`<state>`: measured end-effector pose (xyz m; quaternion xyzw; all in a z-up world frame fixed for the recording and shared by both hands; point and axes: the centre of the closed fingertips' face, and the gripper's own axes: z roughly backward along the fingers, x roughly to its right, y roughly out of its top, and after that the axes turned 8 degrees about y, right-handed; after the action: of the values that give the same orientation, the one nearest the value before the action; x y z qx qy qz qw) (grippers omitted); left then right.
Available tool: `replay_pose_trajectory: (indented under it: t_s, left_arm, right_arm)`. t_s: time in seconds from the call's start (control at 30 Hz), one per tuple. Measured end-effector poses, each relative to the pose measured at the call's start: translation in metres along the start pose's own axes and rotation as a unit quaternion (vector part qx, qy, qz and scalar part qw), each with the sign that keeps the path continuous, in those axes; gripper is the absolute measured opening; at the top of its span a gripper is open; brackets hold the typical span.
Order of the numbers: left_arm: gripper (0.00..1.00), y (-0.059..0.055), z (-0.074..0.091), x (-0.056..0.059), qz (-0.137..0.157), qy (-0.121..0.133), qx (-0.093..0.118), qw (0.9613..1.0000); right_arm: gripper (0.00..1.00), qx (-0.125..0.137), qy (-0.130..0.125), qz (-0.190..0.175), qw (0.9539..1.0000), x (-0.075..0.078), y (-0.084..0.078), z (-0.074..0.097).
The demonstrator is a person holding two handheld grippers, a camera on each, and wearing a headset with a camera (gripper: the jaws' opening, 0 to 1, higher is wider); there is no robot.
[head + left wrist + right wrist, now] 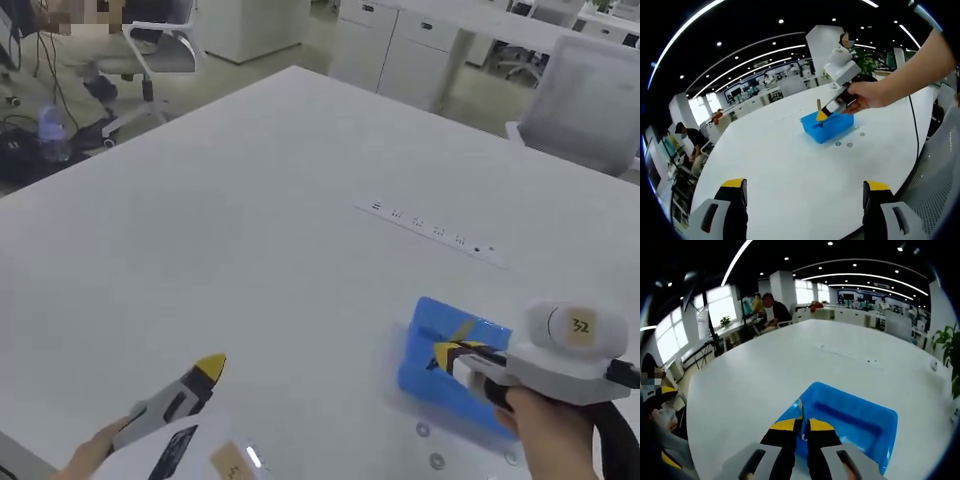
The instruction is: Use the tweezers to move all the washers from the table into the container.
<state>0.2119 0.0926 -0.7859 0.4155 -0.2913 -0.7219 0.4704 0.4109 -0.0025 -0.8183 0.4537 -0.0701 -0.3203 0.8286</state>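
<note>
Beside one blue container [425, 320], three washers [422, 430]; right tool [804, 424] clamps tweezers [800, 407], left tool [804, 185] gapes.

Bright even ceiling light, soft shadows, slight blur, fisheye bending at edges

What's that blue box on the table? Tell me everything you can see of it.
The blue container is a shallow, open-topped rectangular tray with rounded corners, plastic by its look. It sits flat on the white table, towards the person's side. The right gripper holds tweezers above its open inside; whether they touch it is unclear. A few washers lie on the table just beside it. I can make out none inside.
</note>
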Motion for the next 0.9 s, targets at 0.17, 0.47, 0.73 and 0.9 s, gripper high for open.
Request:
replay_pose_trajectory:
  t_s: [0.17,0.47,0.73,0.9]
  left_arm:
    - [0.99,0.000,0.000,0.000,-0.002,0.000,0.000,1.0000]
    - [0.99,-0.001,0.000,0.001,-0.006,-0.002,-0.002,1.0000]
    - [0.99,-0.004,0.000,0.001,-0.010,-0.002,-0.008,0.9999]
    - [0.99,-0.004,0.000,0.001,-0.007,-0.001,-0.008,0.9999]
  right_arm:
    - [0.03,-0.002,-0.004,-0.001,1.0000,0.001,-0.001,0.001]
    - [0.04,0.020,-0.011,-0.006,0.9997,-0.001,0.013,0.015]
    - [0.04,0.057,-0.009,0.000,0.9983,-0.018,0.034,0.042]
    - [0.04,0.068,-0.012,-0.004,0.9976,-0.021,0.035,0.050]
